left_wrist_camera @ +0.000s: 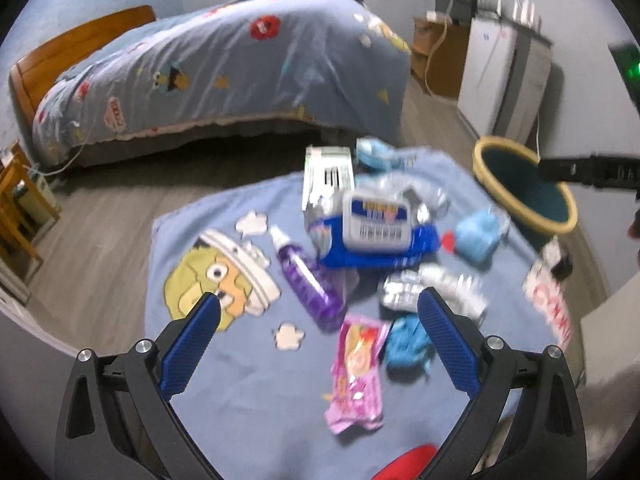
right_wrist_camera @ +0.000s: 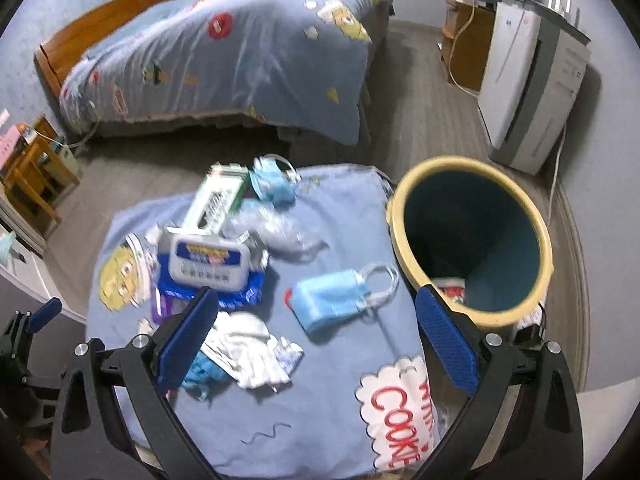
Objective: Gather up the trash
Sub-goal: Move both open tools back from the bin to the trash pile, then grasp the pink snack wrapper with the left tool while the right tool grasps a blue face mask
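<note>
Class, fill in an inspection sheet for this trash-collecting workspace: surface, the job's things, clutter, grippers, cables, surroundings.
Surface: blue cartoon-print cloth spread over a low surface.
Job's things: bin with a cream rim at the cloth's right edge, something red and white inside; blue face mask lying nearest it; crumpled white wrapper; pink wrapper; blue wipes pack; purple spray bottle; white and green box.
Clutter: nothing seen besides the trash.
Grippers: left gripper and right gripper both open, holding nothing.
Cables: white cable by the wooden cabinet.
Surroundings: bed, white appliance.
</note>
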